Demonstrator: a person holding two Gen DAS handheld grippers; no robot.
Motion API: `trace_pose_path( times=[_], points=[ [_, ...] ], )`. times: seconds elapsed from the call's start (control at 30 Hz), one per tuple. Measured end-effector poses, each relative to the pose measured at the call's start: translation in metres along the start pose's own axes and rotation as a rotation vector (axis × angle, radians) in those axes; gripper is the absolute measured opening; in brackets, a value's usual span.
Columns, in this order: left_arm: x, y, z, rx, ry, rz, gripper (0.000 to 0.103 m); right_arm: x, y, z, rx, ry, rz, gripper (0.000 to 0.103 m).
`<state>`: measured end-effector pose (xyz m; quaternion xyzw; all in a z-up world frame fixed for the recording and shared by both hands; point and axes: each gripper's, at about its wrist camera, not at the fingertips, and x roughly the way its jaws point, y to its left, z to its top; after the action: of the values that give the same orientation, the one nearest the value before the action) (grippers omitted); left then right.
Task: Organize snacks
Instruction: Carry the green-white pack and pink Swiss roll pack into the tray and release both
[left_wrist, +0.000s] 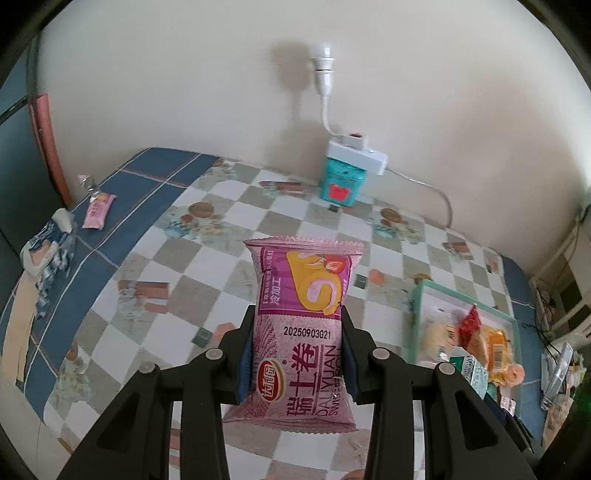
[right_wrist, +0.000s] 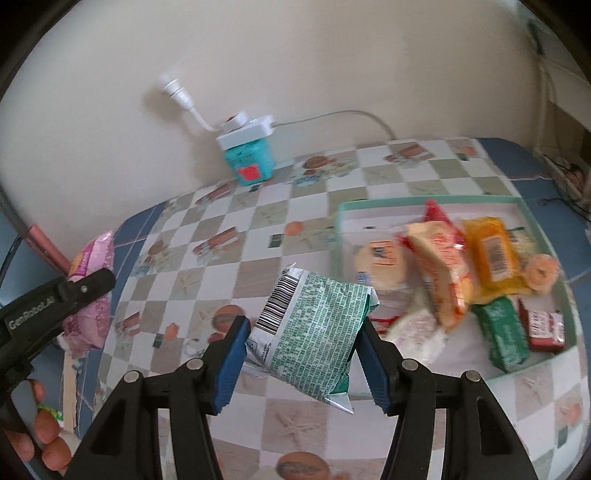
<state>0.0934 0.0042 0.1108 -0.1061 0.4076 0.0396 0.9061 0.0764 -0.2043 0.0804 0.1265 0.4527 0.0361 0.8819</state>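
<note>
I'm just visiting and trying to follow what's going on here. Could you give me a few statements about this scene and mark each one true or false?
1. The left gripper holds a pink Swiss roll packet. True.
2. The right gripper is empty. False: it is closed on a green and white snack packet.
3. The tray with the green rim already has several snacks in it. True.
4. The teal box by the wall stands inside the tray. False: it stands apart, on the checked tablecloth.
5. Another pink packet lies on the table's far left. True.
</note>
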Motion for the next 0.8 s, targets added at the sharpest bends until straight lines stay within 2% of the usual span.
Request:
trace_pose_path(
  times=[0.13, 0.33, 0.63, 0.8],
  points=[
    [0.000, -0.018, -0.002, 0.021, 0.006, -0.037, 0.041, -0.007, -0.025, 0.001, 0.044, -0.019, -0.049, 0.061],
    [0.006, -0.050, -0.006, 0.077, 0.034, -0.108, 0.041, -0.018, -0.085, 0.008, 0.173, -0.058, -0.151, 0.061],
    [0.012, -0.114, -0.021, 0.204, 0.085, -0.226, 0.041, -0.035, -0.148, 0.010, 0.306, -0.097, -0.230, 0.061],
    [0.014, -0.149, -0.034, 0.285, 0.114, -0.255, 0.041, -0.042, -0.166, 0.009, 0.338, -0.111, -0.249, 0.061]
  ],
)
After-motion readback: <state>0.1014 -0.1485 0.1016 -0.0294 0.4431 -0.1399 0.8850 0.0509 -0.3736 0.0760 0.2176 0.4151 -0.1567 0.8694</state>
